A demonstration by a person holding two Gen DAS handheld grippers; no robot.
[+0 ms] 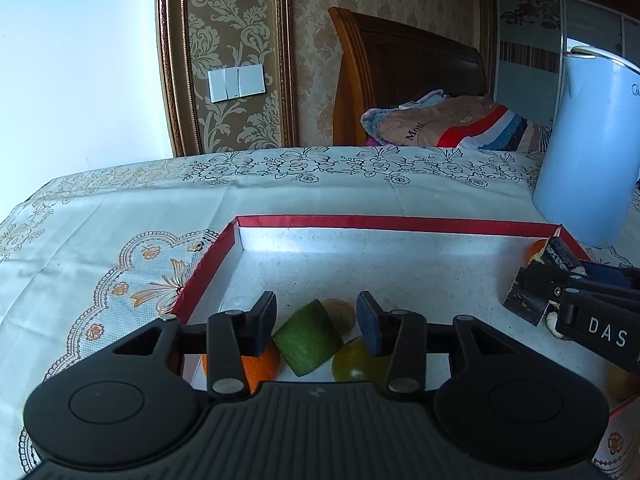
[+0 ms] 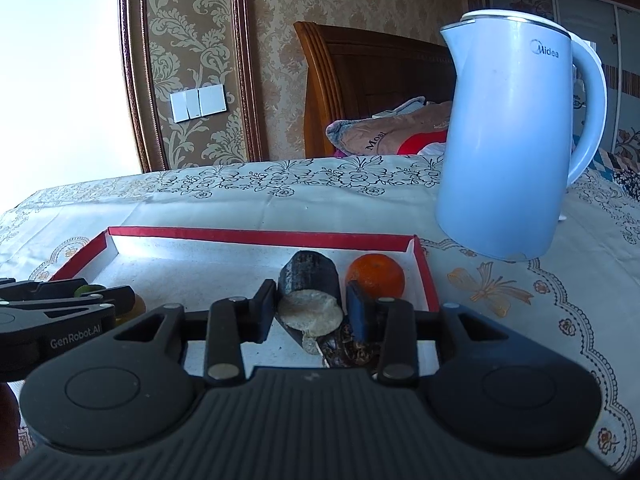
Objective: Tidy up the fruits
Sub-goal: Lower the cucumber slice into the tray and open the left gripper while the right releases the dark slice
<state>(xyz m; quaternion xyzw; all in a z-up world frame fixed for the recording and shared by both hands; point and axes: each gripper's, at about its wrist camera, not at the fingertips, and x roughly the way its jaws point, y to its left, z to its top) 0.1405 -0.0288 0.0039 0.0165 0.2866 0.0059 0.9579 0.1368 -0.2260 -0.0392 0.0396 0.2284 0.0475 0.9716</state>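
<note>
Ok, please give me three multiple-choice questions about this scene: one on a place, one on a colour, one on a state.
1. Where is the kettle? A on the bed B on the table C on the floor
2. The tray rim is: A red B green C yellow
3. The left gripper is: A shut on an orange B open around a green piece C open around nothing
Answers: 1B, its base rests there; 2A, red edging shows; 3B, a gap shows beside the piece.
</note>
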